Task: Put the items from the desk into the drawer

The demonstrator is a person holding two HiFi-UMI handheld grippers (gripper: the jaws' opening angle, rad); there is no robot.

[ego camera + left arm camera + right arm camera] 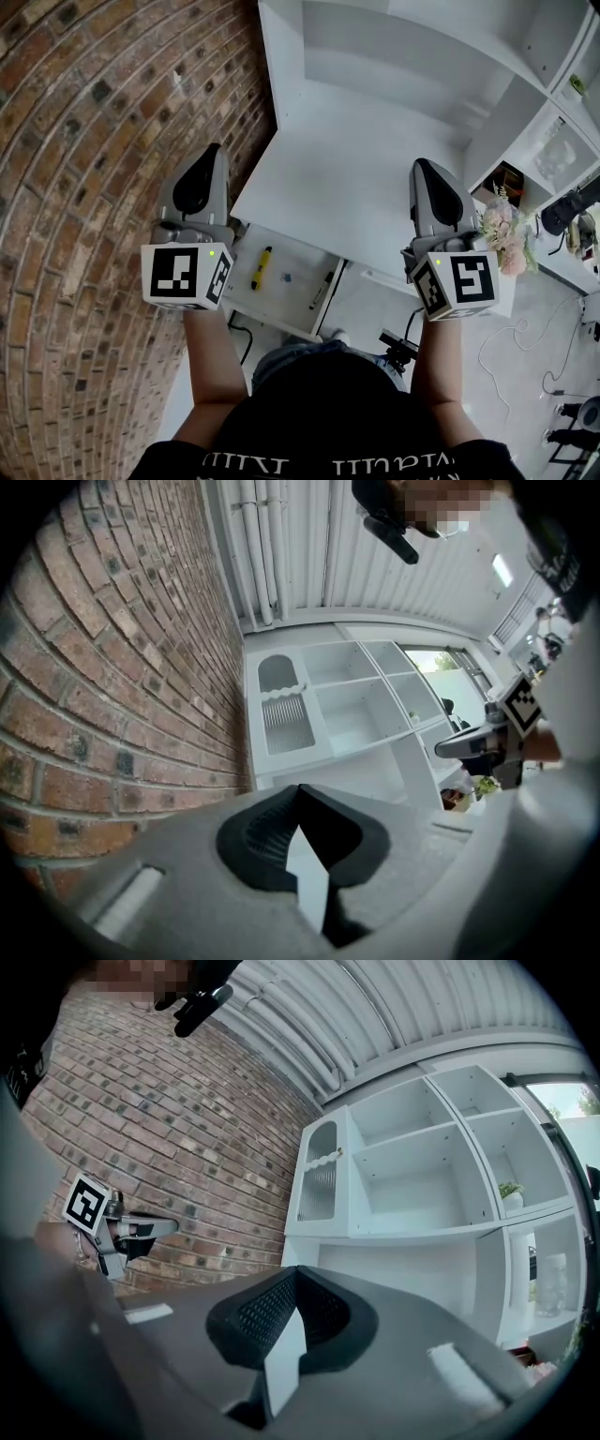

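Drawer (281, 307): white, rectangular, pulled out from under the near edge of the desk (347, 178). Contents: one yellow pen-shaped item (261, 267) with a dark section, lying lengthwise toward the drawer's left side; one small blue item (287, 277), too small to identify, beside it; one black pen (322, 291) along the right wall. The desk is white, smooth and flat-topped. Left of the desk runs a rough red brick wall (94, 141); behind the desk stands a white open shelf unit (422, 1166); right of the desk is a bunch of pink flowers (506, 234). Left gripper (212, 152): held above the desk's near-left corner, grey shell, ribbed black pads, jaws closed together with nothing between them. Right gripper (422, 165): held above the desk's near-right corner, jaws likewise closed and empty. Each gripper carries a cube printed with black-and-white square markers. White lettering on the person's black shirt is not legible.
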